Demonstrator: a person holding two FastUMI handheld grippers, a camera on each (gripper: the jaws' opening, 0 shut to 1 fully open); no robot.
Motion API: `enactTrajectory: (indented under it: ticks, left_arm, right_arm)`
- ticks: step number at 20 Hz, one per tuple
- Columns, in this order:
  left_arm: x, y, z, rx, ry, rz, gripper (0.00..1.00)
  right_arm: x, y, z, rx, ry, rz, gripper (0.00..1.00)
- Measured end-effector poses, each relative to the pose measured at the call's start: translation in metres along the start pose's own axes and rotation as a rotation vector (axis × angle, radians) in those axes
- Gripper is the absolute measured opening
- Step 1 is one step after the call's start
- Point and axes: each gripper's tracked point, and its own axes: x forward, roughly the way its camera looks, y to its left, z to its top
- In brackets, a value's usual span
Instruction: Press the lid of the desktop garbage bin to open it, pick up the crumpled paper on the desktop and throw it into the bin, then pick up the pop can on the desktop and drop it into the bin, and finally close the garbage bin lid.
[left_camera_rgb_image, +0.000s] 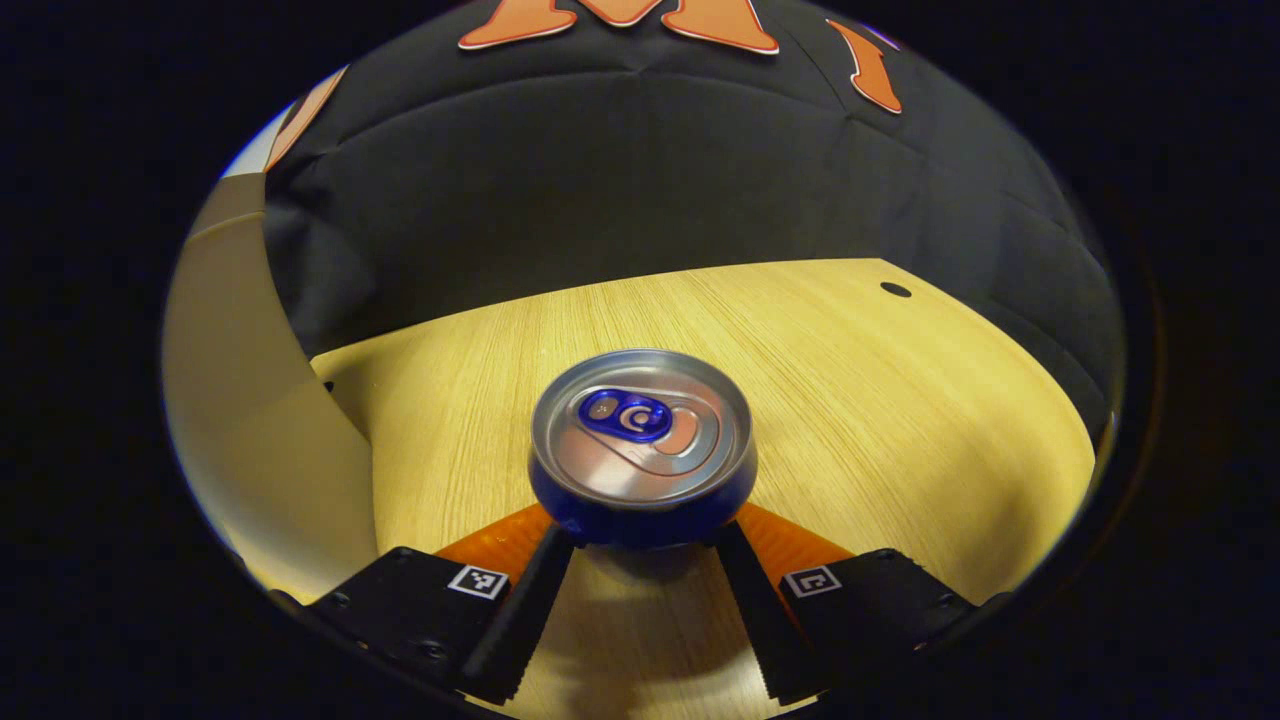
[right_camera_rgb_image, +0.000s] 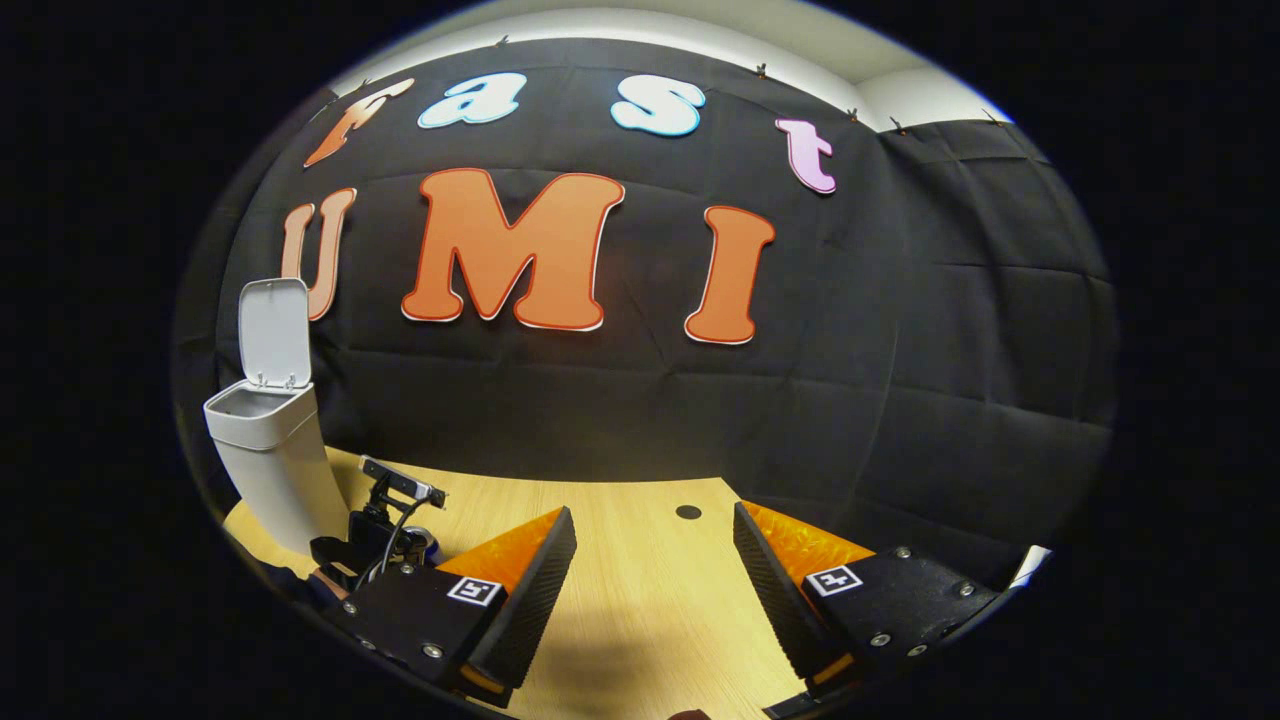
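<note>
Both fingers of the left gripper (left_camera_rgb_image: 640, 545) pressed on the upright can (left_camera_rgb_image: 642, 440); the right gripper (right_camera_rgb_image: 655, 580) was spread, empty, over the desk (right_camera_rgb_image: 640, 610), bin (right_camera_rgb_image: 275, 450) lid (right_camera_rgb_image: 273, 332) raised.

No legible text or labels

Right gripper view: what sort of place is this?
Likely a staged recording booth, not a home: black cloth wall, bare wooden desktop, and a white bin with its lid up.
</note>
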Motion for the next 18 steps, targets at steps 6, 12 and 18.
enactTrajectory:
  ticks: [6, 12, 18]
  left_arm:
    - [-0.108, 0.017, 0.042, -0.036, -0.214, -0.001, 0.82]
    - [-0.149, 0.043, 0.042, -0.161, -0.288, 0.105, 0.81]
    - [-0.146, 0.044, 0.067, -0.188, -0.338, 0.263, 0.81]
  right_arm:
    - [0.013, 0.041, -0.002, 0.02, 0.004, 0.105, 0.95]
    - [0.018, 0.1, -0.002, 0.015, 0.005, 0.258, 0.95]
    - [0.013, 0.15, 0.001, 0.009, 0.003, 0.369, 0.95]
